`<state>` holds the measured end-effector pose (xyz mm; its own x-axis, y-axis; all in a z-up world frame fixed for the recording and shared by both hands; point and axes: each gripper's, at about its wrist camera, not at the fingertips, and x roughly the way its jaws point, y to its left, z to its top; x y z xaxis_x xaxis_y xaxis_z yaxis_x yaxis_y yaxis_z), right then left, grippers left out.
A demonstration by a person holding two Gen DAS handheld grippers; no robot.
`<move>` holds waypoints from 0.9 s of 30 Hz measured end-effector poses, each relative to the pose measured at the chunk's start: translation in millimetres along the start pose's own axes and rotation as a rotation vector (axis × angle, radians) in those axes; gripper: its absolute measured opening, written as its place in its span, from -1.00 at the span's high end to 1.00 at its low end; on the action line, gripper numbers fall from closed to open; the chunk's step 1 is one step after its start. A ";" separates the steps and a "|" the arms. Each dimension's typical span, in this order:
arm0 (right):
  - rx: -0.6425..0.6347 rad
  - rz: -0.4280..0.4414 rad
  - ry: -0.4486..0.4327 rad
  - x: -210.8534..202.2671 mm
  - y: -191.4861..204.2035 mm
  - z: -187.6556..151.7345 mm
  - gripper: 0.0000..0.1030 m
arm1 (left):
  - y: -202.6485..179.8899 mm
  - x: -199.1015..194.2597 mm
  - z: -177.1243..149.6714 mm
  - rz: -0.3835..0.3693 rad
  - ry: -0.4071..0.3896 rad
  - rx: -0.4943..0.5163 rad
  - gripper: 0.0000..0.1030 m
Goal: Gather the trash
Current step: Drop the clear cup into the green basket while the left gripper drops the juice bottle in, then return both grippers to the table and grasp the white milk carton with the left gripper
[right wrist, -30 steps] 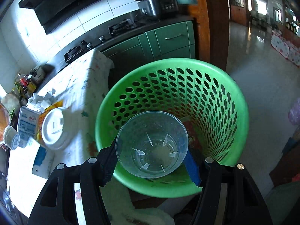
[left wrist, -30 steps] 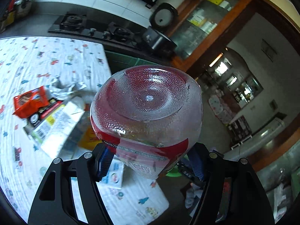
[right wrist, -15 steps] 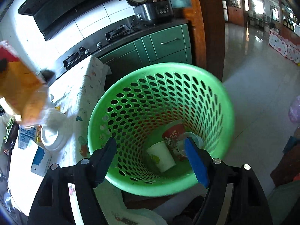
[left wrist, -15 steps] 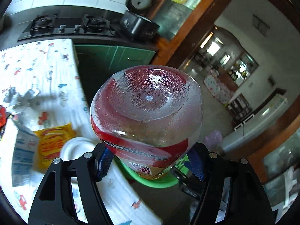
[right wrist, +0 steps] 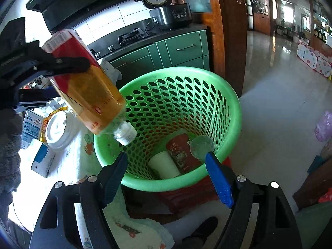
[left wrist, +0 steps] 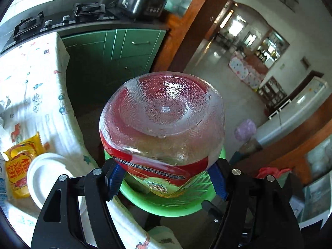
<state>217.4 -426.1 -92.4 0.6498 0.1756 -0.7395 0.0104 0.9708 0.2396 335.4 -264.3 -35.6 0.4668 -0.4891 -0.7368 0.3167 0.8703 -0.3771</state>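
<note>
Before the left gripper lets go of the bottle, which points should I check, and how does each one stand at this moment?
1. Bottle gripped by the left gripper: ok, jaws shut on its body.
2. Bottle tilted cap-down toward the basket: ok.
3. Cap inside the rim line: ok, but only just past the near edge.
4. Whole bottle over the opening: not ok, most of the body hangs above the table side.
5. Right gripper out of the drop path: ok, open and empty at the near rim.
6. Room in the basket: ok, only cups at the bottom.
</note>
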 end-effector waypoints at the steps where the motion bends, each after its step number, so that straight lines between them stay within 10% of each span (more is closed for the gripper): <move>1: 0.002 -0.001 0.000 -0.2 -1.1 -1.1 -0.45 | -1.8 4.9 -1.1 0.006 0.012 0.005 -0.36; 14: 0.015 0.015 -0.008 -10.6 5.5 -7.9 -0.45 | -1.2 -17.9 -11.4 0.033 -0.016 0.060 -0.54; 27: -0.045 0.081 -0.035 -33.7 59.3 -11.2 -0.45 | 45.4 -119.7 -36.0 0.242 -0.148 0.149 -0.54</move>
<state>187.5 -372.6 -60.2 0.6733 0.2492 -0.6961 -0.0772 0.9600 0.2690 264.2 -164.2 15.3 0.6545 -0.2818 -0.7015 0.2946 0.9497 -0.1067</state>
